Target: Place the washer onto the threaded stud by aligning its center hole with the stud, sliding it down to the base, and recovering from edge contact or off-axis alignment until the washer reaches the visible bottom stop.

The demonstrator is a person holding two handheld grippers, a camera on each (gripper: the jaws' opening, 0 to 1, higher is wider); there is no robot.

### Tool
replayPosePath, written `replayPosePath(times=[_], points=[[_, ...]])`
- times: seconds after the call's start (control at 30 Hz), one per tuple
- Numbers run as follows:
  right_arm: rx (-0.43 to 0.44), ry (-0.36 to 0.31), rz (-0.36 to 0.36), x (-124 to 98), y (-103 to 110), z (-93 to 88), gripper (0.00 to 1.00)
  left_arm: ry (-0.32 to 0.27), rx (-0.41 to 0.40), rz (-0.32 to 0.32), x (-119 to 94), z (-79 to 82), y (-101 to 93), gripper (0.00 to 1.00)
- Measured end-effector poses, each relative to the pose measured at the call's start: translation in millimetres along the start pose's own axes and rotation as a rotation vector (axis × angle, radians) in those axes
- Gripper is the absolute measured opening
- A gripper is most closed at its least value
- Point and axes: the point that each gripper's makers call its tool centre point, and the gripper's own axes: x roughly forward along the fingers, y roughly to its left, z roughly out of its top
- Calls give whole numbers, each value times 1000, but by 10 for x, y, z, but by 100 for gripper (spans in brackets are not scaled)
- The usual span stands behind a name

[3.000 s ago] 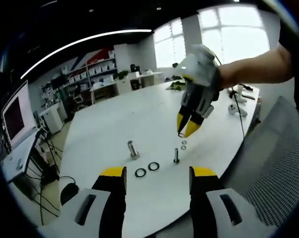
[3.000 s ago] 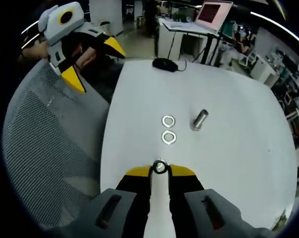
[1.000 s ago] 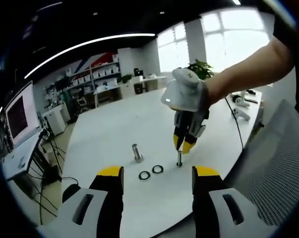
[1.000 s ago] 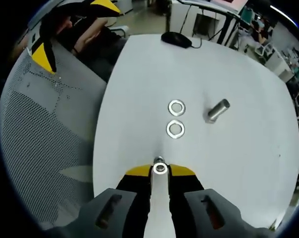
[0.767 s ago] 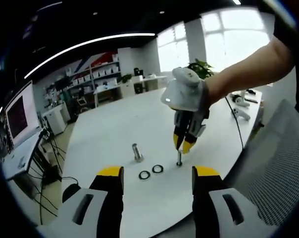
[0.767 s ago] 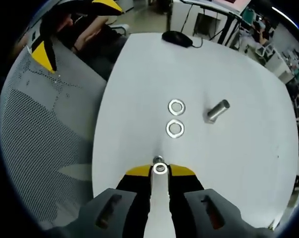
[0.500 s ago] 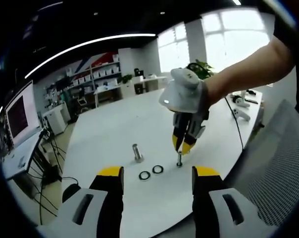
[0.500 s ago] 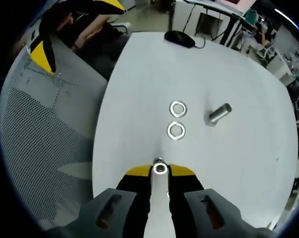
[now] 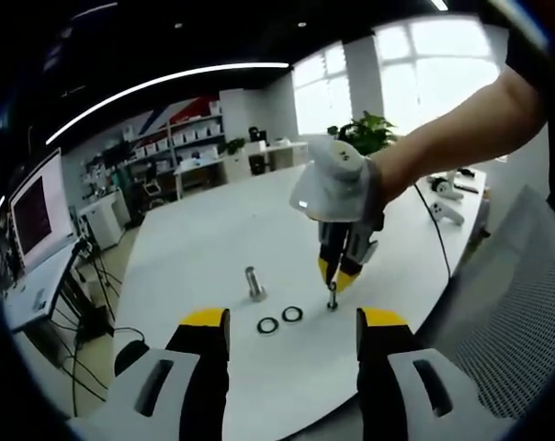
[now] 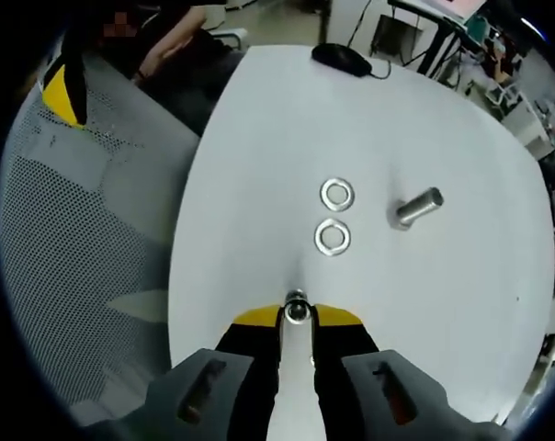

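over on the left of the white table a short metal cylinder lies by itself, and just beside it two spare rings rest flat on the top, well clear of the action. the left gripper hangs at the near edge with its jaws wide apart, gripping nothing. further right, the right gripper points straight down over the threaded stud, which stands upright on the table. in the right gripper view its yellow tips are pinched together on the washer, which sits right at the top of the stud; whether the hole has caught the threads is too small to tell. i'd say the step in hand is the alignment and first lowering. next it wants a small, level push downward, with a slight wiggle if an edge hangs up, then letting go so the washer drops to the base.
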Motion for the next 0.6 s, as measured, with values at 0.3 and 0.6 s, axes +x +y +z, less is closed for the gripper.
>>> replayPosePath(times=[0.3,0.6], points=[[-1,18,23,174,46,-33,14,10,-4,9,-6,-19,19,54],[1,26,41,324,69,-104,14,18,-8,7,4,-31,29,53]])
